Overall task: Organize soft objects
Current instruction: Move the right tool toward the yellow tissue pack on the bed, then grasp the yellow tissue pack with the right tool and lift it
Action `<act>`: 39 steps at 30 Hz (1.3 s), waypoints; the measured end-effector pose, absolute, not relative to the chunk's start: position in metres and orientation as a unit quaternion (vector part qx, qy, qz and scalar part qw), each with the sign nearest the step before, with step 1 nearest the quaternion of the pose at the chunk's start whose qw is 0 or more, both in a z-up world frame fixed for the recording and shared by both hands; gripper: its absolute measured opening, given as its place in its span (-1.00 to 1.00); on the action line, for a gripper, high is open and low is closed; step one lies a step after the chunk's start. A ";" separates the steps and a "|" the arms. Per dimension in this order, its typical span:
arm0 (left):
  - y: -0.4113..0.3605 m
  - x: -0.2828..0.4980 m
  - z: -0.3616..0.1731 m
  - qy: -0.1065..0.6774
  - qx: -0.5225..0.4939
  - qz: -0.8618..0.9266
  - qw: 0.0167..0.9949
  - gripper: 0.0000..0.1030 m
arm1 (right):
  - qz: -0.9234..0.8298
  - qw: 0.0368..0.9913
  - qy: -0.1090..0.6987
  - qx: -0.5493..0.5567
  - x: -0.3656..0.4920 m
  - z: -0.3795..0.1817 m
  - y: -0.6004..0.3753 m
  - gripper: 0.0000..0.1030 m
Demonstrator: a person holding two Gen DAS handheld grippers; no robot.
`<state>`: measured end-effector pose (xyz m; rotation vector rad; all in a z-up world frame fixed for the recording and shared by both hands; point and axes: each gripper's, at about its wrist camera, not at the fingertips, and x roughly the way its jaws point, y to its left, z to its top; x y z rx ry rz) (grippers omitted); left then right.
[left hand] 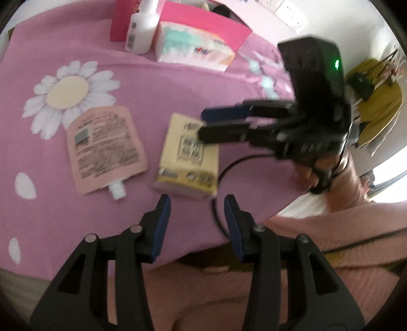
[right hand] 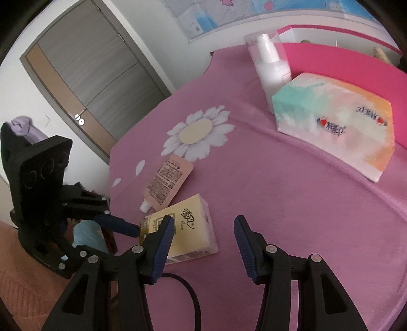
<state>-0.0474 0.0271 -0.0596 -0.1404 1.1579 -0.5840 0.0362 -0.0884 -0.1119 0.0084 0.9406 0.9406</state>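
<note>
While both claws hang over the pink cloth (left hand: 152, 84), neither one grips anything. Seen from its own camera, the left gripper (left hand: 197, 201) has its blue-padded fingers (left hand: 162, 221) spread wide apart, with the yellow tissue pack (left hand: 189, 155) lying flat on the cloth just ahead of the tips and not touching them. The right gripper (right hand: 203, 221) is likewise spread wide; its left finger (right hand: 162, 242) overlaps the near edge of that same yellow tissue pack (right hand: 185, 229) in the picture, though whether it touches cannot be told. Nothing sits between the pads of either claw.

From the left wrist view, the right gripper (left hand: 203, 122) reaches in from the right, its tips hovering over the far end of the yellow pack, fingers apart there too. Beside the pack, to its left, lies a peach spout pouch (left hand: 106, 147), flat with its white cap toward the camera, close to a printed daisy (left hand: 68, 91). Further back stand a white bottle (left hand: 142, 30), a pastel tissue pack (left hand: 193, 48) and a pink box (left hand: 211, 25) behind them.

Only the right wrist view shows the left gripper (right hand: 132, 230) from outside, a blue tip pointing at the yellow pack's corner, along with a grey door (right hand: 84, 66) and a wall map (right hand: 254, 12). Only the left wrist view shows the person's pink clothing (left hand: 330, 242) and a green light on the right gripper's housing.
</note>
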 end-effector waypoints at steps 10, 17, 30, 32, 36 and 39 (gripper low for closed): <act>0.004 -0.006 -0.054 0.518 -0.052 -0.278 0.808 -0.15 | 0.414 0.799 0.435 0.044 0.034 -0.116 -0.109 -0.29; -0.018 0.030 -0.056 0.512 -0.032 -0.284 0.810 -0.36 | 0.367 0.824 0.423 0.082 0.034 -0.111 -0.143 -0.30; -0.032 0.048 -0.056 0.512 -0.022 -0.295 0.806 -0.43 | 0.324 0.834 0.423 0.147 0.048 -0.118 -0.169 -0.28; -0.034 0.049 -0.054 0.510 -0.023 -0.297 0.807 -0.43 | 0.322 0.835 0.421 0.147 0.047 -0.118 -0.169 -0.30; -0.037 0.050 -0.050 0.506 -0.020 -0.301 0.808 -0.43 | 0.315 0.842 0.412 0.147 0.041 -0.111 -0.179 -0.30; -0.039 0.050 -0.045 0.500 -0.015 -0.303 0.811 -0.43 | 0.311 0.849 0.403 0.141 0.038 -0.103 -0.183 -0.30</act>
